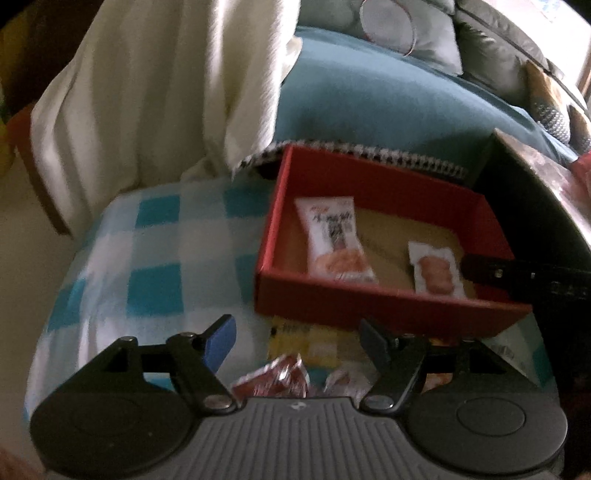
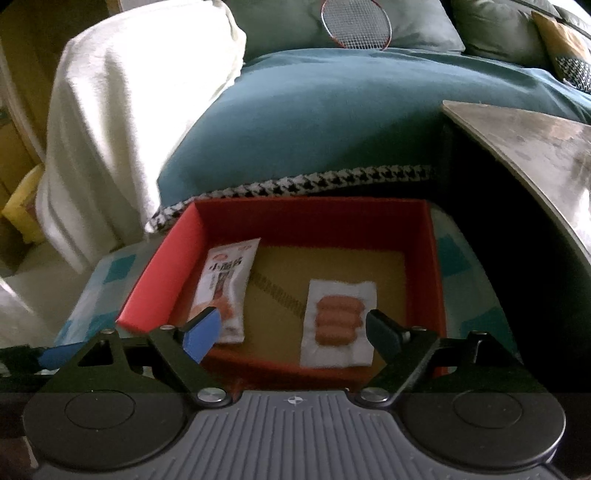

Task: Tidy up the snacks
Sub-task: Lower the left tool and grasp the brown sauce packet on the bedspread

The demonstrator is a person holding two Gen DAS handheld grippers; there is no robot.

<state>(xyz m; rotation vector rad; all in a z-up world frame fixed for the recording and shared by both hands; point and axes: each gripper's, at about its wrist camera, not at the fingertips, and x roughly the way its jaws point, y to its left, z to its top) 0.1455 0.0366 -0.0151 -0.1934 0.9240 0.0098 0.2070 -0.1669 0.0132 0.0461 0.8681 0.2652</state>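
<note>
A red open box point(image 1: 373, 301) point(image 2: 159, 280) stands on a blue-and-white checked blanket point(image 1: 147, 266). Inside lie a tall white snack packet point(image 1: 334, 240) point(image 2: 227, 288) on the left and a white sausage packet point(image 1: 436, 267) point(image 2: 338, 321) on the right. My right gripper point(image 2: 295, 332) is open and empty just above the box's near wall, over the sausage packet; it also enters the left wrist view point(image 1: 517, 275) from the right. My left gripper point(image 1: 297, 339) is open and empty in front of the box, above loose snacks: a yellow packet point(image 1: 310, 339), a red wrapper point(image 1: 277, 380) and a pale wrapper point(image 1: 347, 380).
A teal sofa cushion point(image 2: 332, 122) with a houndstooth edge lies behind the box. A white throw point(image 2: 122, 110) hangs at the left. A dark table with a shiny top point(image 2: 535, 147) stands close on the right. A racket point(image 2: 354, 26) leans on grey cushions at the back.
</note>
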